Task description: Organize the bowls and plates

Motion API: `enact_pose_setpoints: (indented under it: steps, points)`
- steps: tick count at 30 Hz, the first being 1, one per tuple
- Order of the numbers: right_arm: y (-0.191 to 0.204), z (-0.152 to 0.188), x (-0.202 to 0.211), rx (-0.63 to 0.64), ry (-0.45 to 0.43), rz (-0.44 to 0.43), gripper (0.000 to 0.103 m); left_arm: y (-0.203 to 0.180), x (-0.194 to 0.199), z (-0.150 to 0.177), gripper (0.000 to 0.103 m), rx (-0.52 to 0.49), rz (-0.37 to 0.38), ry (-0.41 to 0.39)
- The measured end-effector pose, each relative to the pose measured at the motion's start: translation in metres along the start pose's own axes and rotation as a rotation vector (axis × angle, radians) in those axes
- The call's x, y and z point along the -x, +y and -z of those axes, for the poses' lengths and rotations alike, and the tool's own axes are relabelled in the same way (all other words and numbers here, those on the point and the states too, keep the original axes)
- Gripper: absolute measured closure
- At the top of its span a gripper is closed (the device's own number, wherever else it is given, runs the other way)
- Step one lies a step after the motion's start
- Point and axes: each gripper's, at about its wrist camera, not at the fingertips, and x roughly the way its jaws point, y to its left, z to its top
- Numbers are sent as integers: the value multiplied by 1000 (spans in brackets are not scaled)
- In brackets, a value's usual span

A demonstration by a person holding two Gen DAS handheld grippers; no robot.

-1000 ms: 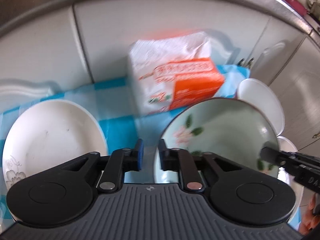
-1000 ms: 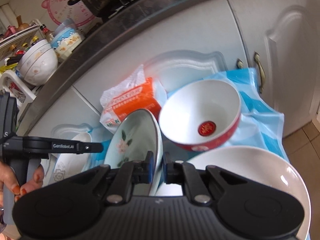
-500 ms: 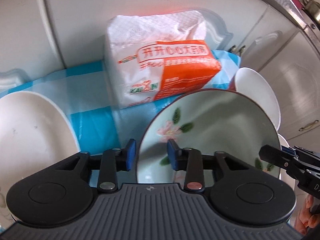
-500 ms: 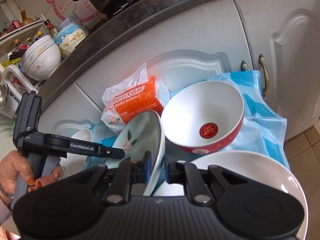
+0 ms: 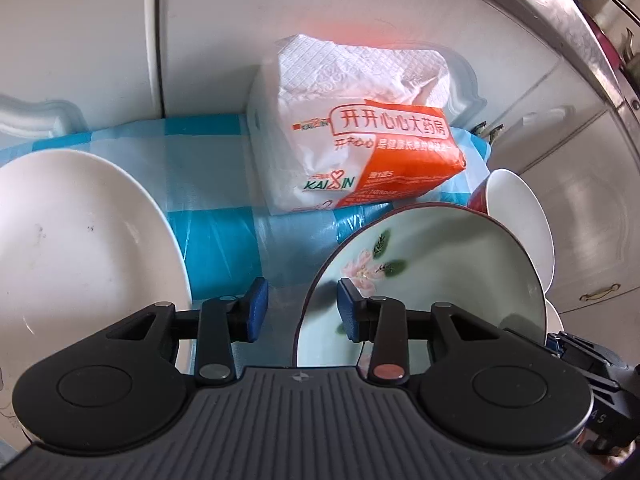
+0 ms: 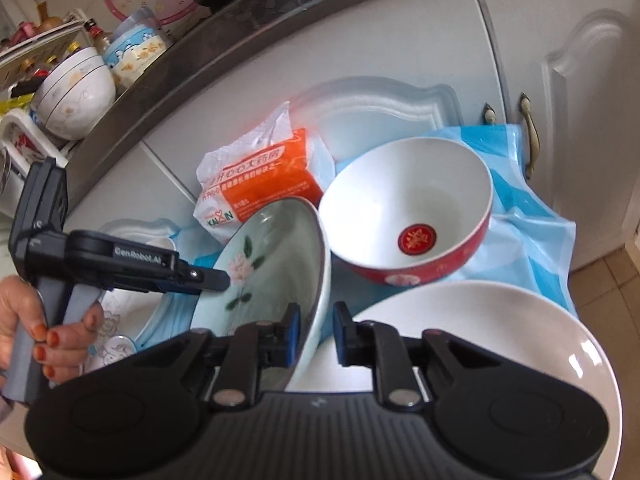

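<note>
The white-and-orange plastic-wrapped tissue pack (image 5: 352,160) is showing "开开心心大药房" in white on its orange band and "KAIXIN" in green with a red heart below. The black handheld left tongs (image 6: 208,280) are showing "GenRobot.AI" in white along their side.

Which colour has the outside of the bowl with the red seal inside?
Red, with a white inside; the bowl shows best in the right wrist view.

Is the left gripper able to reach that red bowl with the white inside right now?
Probably not directly: the tilted pale green flowered plate stands between the left gripper and the red bowl, which the right gripper straddles.
</note>
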Motion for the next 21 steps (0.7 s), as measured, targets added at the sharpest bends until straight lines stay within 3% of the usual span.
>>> enact_pose_setpoints:
  steps: [4, 9, 21]
  points:
    - [-2, 1, -2, -6, -1, -17, 92, 4, -5, -3, 51, 24, 35, 16]
    - [-8, 0, -5, -60, 9, -42, 93, -1, -7, -3, 62, 30, 72, 35]
    - [-10, 2, -12, -181, -3, -45, 88, -13, -7, 2, 71, 54, 9, 11]
